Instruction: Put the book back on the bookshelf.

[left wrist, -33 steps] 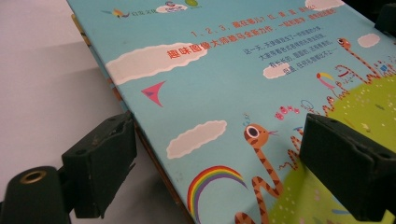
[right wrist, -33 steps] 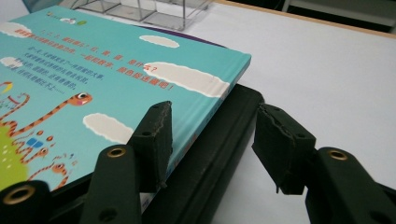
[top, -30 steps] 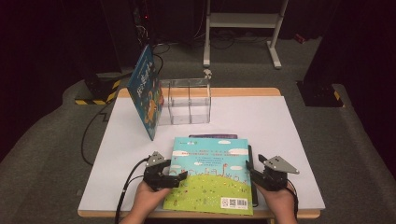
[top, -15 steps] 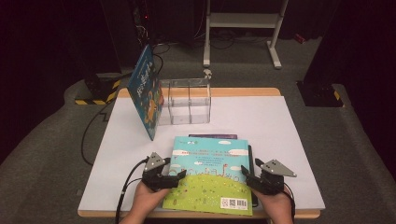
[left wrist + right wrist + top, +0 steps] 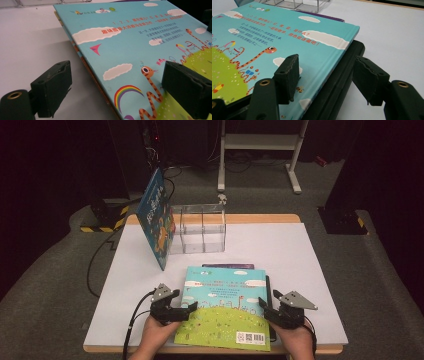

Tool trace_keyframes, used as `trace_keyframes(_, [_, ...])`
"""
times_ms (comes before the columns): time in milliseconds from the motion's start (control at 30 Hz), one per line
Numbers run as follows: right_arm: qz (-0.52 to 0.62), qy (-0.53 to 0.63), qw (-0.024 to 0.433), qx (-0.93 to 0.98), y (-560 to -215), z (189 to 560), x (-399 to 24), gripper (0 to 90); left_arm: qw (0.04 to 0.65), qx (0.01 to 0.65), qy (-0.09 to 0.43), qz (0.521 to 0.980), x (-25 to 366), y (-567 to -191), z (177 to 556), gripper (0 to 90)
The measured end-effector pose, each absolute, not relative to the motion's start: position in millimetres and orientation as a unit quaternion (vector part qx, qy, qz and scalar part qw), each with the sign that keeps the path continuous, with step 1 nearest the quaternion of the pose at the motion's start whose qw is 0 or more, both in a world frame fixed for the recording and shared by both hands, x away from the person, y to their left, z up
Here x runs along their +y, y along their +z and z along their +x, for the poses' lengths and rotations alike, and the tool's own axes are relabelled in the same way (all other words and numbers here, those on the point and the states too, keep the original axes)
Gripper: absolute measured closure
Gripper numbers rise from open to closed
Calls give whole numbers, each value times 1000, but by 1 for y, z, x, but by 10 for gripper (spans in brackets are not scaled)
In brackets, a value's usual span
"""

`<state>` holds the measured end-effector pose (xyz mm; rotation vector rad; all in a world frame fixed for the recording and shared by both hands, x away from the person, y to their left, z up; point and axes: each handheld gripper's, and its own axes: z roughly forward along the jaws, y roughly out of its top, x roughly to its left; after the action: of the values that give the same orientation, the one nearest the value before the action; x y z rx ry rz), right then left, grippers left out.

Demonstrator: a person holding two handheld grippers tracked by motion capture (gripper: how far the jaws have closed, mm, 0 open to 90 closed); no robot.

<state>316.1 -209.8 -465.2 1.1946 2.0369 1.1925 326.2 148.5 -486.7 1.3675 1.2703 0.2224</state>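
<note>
the picture book (image 5: 227,307) lies flat at the table's (image 5: 310,270) near edge atop a black slab (image 5: 342,72); its blue cover bears "1, 2, 3," and a barcode. the left gripper (image 5: 187,310), jaws just widened, straddles its left edge without pinching; the right gripper (image 5: 265,309) gapes around book and slab.

High view overlooks the table; both gripper views closely share the book (image 5: 227,310), apparently from opposite edges.
</note>
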Motion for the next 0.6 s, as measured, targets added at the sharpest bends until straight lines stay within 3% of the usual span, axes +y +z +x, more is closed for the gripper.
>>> trace_keyframes(400, [444,438,246,742,-466,315,-209,384,597,548,36,584,144,-491,332,55])
trace_keyframes(600, [445,441,244,740,-466,316,-210,382,585,546,40,598,142,-487,333,59])
